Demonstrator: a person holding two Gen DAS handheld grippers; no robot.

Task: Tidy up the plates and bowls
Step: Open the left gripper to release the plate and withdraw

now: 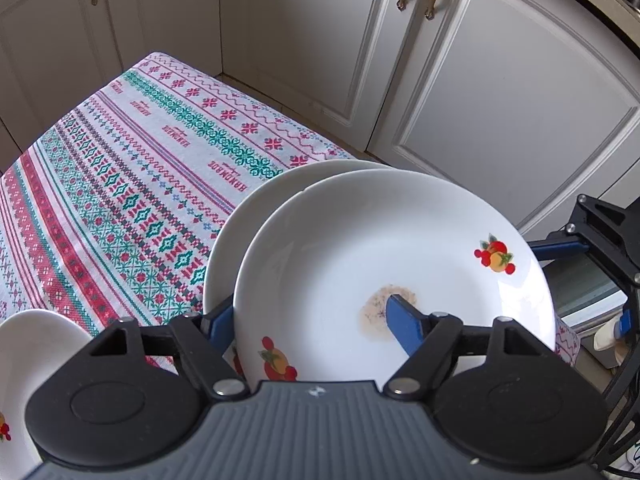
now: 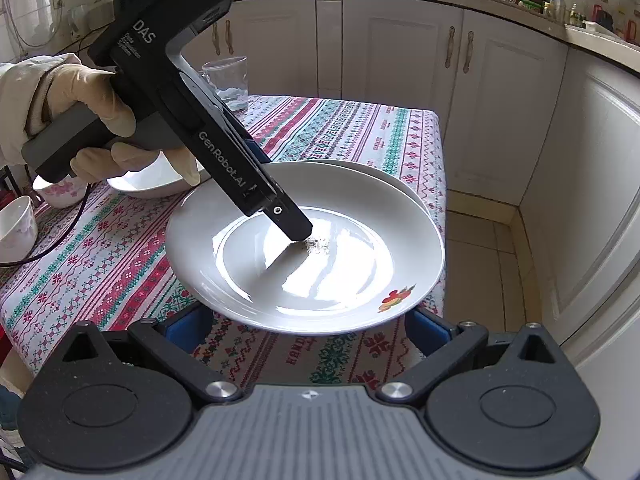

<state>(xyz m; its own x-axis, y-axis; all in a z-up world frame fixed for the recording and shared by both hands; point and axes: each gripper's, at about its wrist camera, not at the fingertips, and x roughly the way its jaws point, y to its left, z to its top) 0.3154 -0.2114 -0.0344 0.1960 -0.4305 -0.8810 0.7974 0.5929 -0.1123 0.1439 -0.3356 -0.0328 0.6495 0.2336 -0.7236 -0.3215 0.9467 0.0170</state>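
A patterned tablecloth (image 2: 340, 128) in red, green and white bands covers the table, its far corner hanging toward the cabinets. At the far left side of the table stands a clear glass (image 2: 226, 80), upright. A black cable (image 2: 60, 236) trails across the cloth at the left. Cream cabinet doors (image 2: 404, 64) with brass handles (image 2: 451, 47) line the far wall and the right side. Bottles (image 2: 558, 4) crowd the countertop at the far right. Beige floor tiles (image 2: 480, 264) show right of the table.

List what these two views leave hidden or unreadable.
- Lower plate: mostly covered by the top plate, both views.
- Left gripper: left finger passes behind the plate rim, left wrist view; contact unclear.
- Right gripper: fingertips hidden under the plate, right wrist view.
- Bowl: cut off by the frame edge.
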